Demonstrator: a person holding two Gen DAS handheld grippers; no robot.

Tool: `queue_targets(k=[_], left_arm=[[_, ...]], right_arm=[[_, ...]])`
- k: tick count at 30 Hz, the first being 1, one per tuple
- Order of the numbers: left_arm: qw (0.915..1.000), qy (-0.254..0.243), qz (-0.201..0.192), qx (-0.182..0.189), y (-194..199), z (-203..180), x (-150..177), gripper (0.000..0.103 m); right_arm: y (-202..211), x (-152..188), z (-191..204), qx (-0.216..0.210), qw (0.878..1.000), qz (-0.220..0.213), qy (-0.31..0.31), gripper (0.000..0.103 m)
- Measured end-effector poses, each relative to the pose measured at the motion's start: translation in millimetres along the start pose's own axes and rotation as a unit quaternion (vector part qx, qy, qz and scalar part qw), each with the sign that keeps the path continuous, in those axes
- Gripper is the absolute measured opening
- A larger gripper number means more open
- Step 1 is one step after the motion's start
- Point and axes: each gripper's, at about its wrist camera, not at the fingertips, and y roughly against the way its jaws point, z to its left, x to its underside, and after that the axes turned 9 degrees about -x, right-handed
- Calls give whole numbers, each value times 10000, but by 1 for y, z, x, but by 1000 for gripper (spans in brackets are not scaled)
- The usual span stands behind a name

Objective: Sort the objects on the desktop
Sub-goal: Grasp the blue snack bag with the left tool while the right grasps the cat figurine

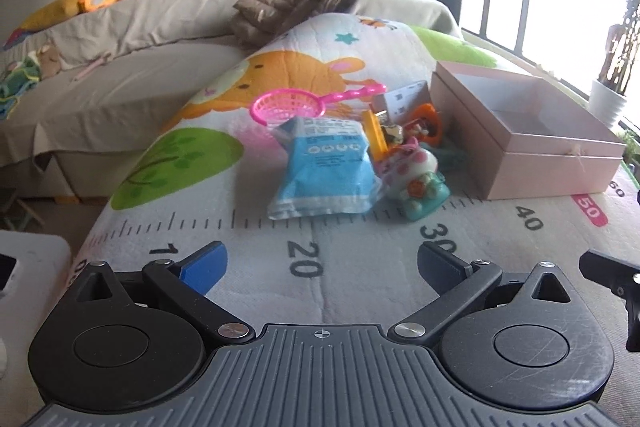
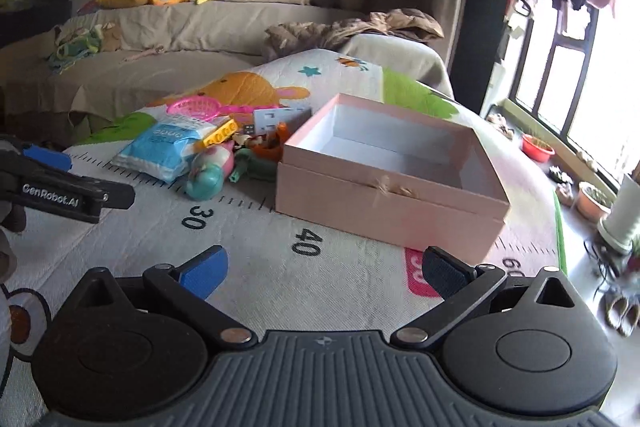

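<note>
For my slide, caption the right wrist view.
Open right hand-held gripper faces an empty pink box beside a toy pile on a cartoon mat.

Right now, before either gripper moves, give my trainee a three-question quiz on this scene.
1. True or false: the pink box already holds toys.
2. Which lies nearest the left gripper? A) pink net B) blue pack C) yellow block
3. Fill in: both grippers are ____ and hold nothing.

Key: 1. False; its white inside is bare. 2. B; the blue pack is at the front of the pile, the net and block behind it. 3. Open; the right gripper is spread wide like the left.
</note>
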Motion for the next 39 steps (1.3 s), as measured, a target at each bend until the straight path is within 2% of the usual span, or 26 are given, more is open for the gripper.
queue_targets(k=[4,7,10,16,20,26,30,35,38,39], left_arm=[[9994,67,219,-254,-13,11,-6,103],[9990,66,258,-346,-17,17,-8,103],[9987,65,229,-444,-19,24,-12,103],[9976,137,181,-651,-17,37,-19,103],[9975,148,145,-675,-18,40,-24,103],[9985,53,175,-516,-27,28,-28,103],[9992,-68,121,-368,-38,14,-34,103],[9995,-154,69,-264,-67,-5,-50,103],[9994,-192,150,-255,-84,-17,-59,103],[9994,-215,121,-246,-87,-20,-61,99]], right_arm=[[-21,-18,18,-433,9981,210,391,103],[-40,-26,41,-637,9937,111,914,102],[-64,-34,65,-690,9857,116,1532,85],[-113,-47,90,-552,9785,18,1986,75],[-126,-49,87,-615,9811,194,1824,50],[-94,-44,60,-1019,9870,464,1154,47],[-61,-25,37,-1060,9889,632,830,47],[-31,-3,6,-631,9939,722,546,47],[-22,2,-13,-549,9958,708,191,50],[-19,3,-17,-538,9962,678,126,52]])
